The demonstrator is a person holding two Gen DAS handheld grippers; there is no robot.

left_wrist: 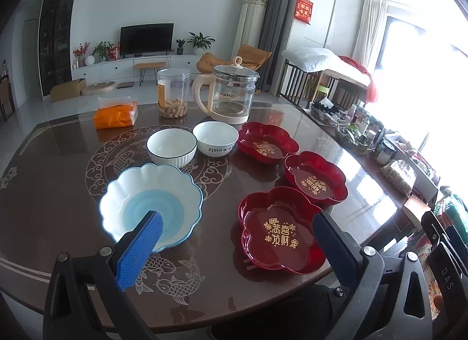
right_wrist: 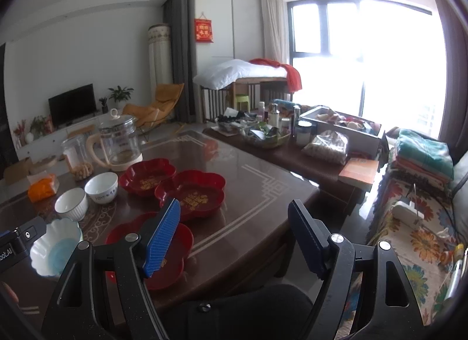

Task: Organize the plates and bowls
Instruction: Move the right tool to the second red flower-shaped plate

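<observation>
Three red flower-shaped plates (left_wrist: 280, 231) (gold lettering inside) sit beside white bowls (left_wrist: 171, 147). Both the left gripper (left_wrist: 237, 240) and right gripper (right_wrist: 234, 231) are spread, holding nothing.

The nearest red plate (left_wrist: 280, 231) reads "恭喜发财" in gold.

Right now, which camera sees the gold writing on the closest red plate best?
The left wrist view: the nearest red plate lies fully open, its gold writing clear. In the right wrist view that plate is half hidden behind a blue finger pad.
</observation>
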